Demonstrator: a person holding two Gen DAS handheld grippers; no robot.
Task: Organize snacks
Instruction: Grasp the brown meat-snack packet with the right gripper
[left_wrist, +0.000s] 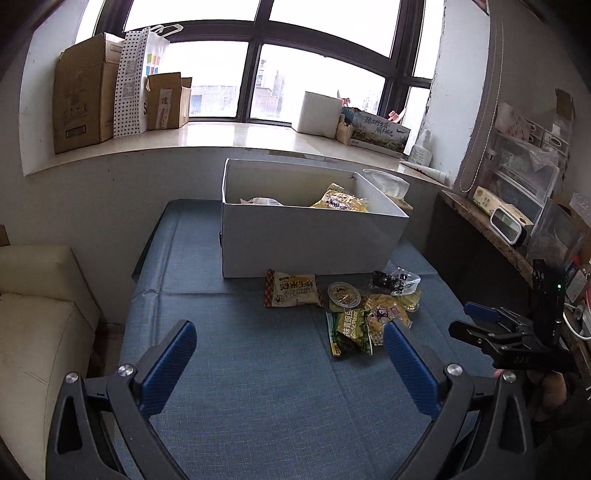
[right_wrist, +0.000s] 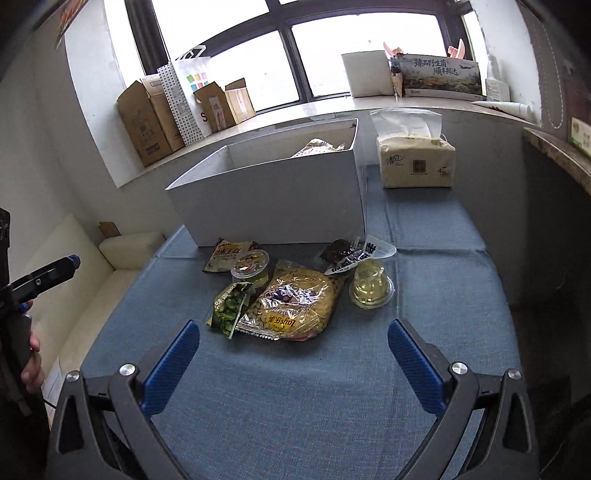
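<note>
Both my grippers, left (left_wrist: 290, 345) and right (right_wrist: 293, 345), hover spread wide and empty over the blue surface (right_wrist: 443, 258). The snacks (right_wrist: 291, 301) sit piled just in front of the white box (right_wrist: 273, 199), which has a few packets inside.

Blue-clothed table (right_wrist: 443, 258): box (right_wrist: 273, 199), snacks (right_wrist: 291, 302), tissues (right_wrist: 415, 162)

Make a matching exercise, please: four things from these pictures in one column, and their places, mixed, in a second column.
Things:
1. green pea packet
2. tissue pack
3. cardboard boxes
4. clear jelly cup

Places:
A. on the windowsill
B. right of the big yellow bag
C. right of the white box
D. left of the big yellow bag

Pairs: 1-D, 2-C, 3-A, 4-B
</note>
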